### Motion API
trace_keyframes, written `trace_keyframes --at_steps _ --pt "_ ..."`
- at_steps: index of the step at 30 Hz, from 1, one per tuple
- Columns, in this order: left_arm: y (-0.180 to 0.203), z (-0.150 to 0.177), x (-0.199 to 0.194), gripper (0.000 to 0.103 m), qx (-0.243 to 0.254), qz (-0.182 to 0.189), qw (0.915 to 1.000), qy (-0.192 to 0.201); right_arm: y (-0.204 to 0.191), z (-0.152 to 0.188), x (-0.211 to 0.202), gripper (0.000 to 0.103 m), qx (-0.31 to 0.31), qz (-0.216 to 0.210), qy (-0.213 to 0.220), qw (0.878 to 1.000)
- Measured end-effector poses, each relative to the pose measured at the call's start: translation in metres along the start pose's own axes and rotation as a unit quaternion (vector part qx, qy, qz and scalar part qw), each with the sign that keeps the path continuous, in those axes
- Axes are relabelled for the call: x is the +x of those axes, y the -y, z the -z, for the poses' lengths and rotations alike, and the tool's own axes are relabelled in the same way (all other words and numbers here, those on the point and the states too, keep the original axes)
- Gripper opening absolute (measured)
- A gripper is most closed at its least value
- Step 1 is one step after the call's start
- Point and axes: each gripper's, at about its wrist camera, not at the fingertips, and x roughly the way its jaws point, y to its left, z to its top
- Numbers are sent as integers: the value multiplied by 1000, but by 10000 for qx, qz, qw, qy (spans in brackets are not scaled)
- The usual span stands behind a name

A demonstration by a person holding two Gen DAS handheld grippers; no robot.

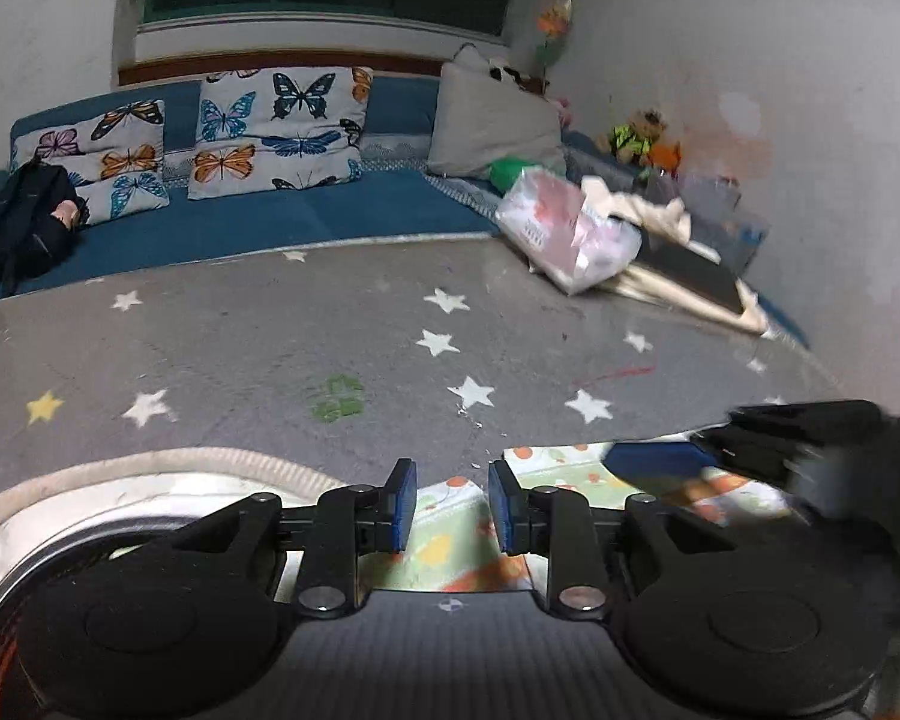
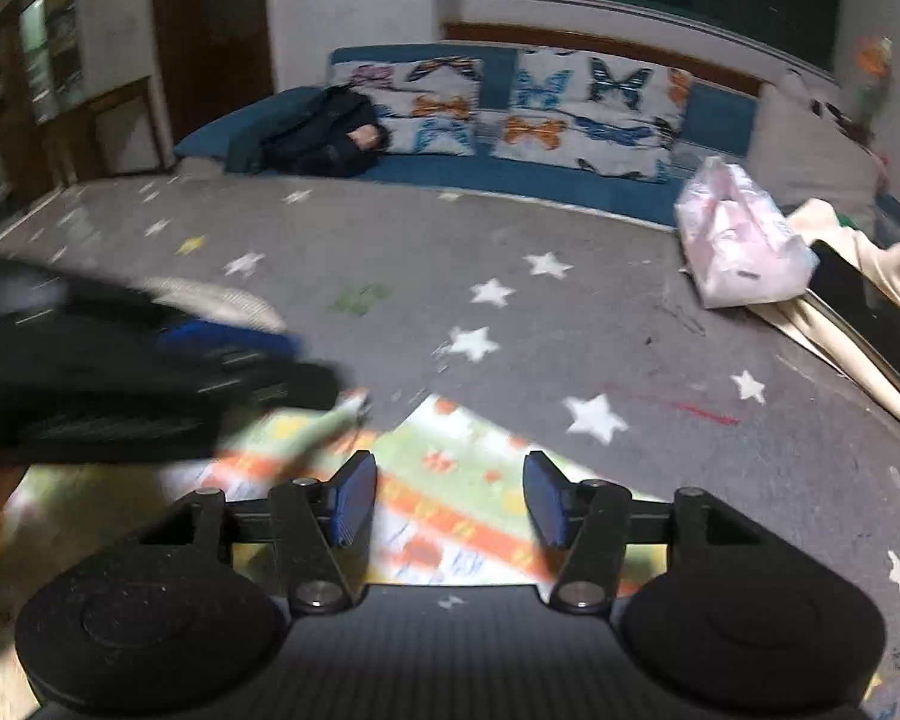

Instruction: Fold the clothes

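No legible text, brand or number in either of my wrist views. The pink-and-white plastic bag carries a small dark printed patch, too blurred to read. The green mark on the grey star-patterned mat forms no readable letters or digits.
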Motion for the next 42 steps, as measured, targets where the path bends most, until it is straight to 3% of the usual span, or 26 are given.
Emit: trace_keyframes --at_steps 4,7,13,18,24,27,34,42 --pt "3 11 -22 29 213 62 9997 -79 12 -3 -8 54 239 30 33 9997" --pt "6 27 -33 29 350 34 9992 -166 8 8 -27 54 -39 -153 -2 9999" --pt "9 44 -20 29 404 -64 9981 -469 -3 32 -37 55 -378 -331 -176 9986" --pt "16 35 -3 30 473 -46 9981 -399 -2 29 -28 62 -315 -181 -21 9993" --pt "16 19 11 33 148 -86 9994 -305 10 20 -24 63 -140 -13 -25 9999" --pt "23 24 -5 38 296 -22 9992 -255 15 23 -39 63 -170 -76 -76 9998" --pt "60 50 -49 41 755 234 9966 -248 13 57 -76 63 -488 -246 -407 9977" --pt "111 103 -86 43 1327 497 9896 -231 -3 98 -124 64 -897 -63 -265 9956"
